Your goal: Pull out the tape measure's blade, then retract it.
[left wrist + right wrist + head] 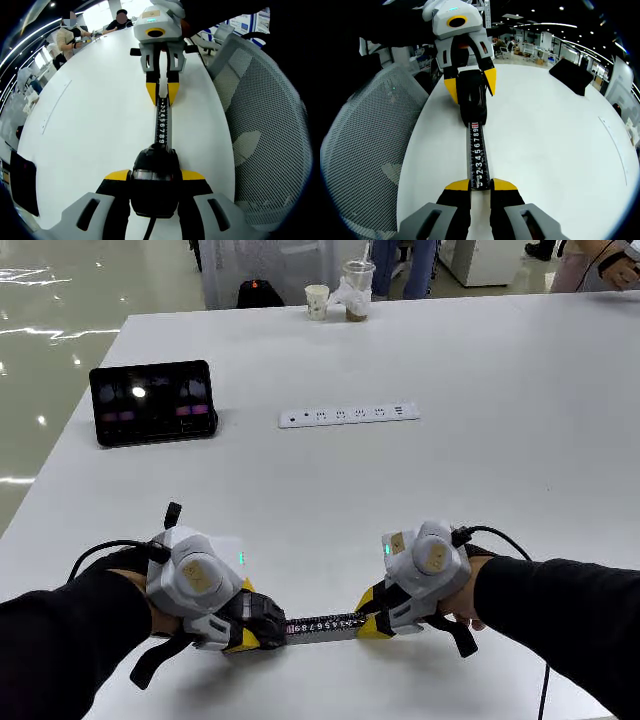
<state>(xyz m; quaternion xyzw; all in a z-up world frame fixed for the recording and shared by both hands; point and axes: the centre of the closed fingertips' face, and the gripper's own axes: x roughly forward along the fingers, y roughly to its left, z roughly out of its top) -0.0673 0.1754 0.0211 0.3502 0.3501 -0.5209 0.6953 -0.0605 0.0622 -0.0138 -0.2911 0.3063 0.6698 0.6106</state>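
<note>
The strip (348,415) lies near the middle of the table (500,480). Left of the strip rests a tablet (152,401). Behind the strip, at the table's far edge, stands a cup (317,301), with a second cup (357,290) just right of it. In front of the strip and slightly left, by the near edge, the case (262,618) sits between the jaws of the left tongs (248,615). Its blade (322,624) runs rightward to the right tongs (368,614), which clamp its tip straight in front of the strip. A chair (270,130) stands beyond the near edge.
</note>
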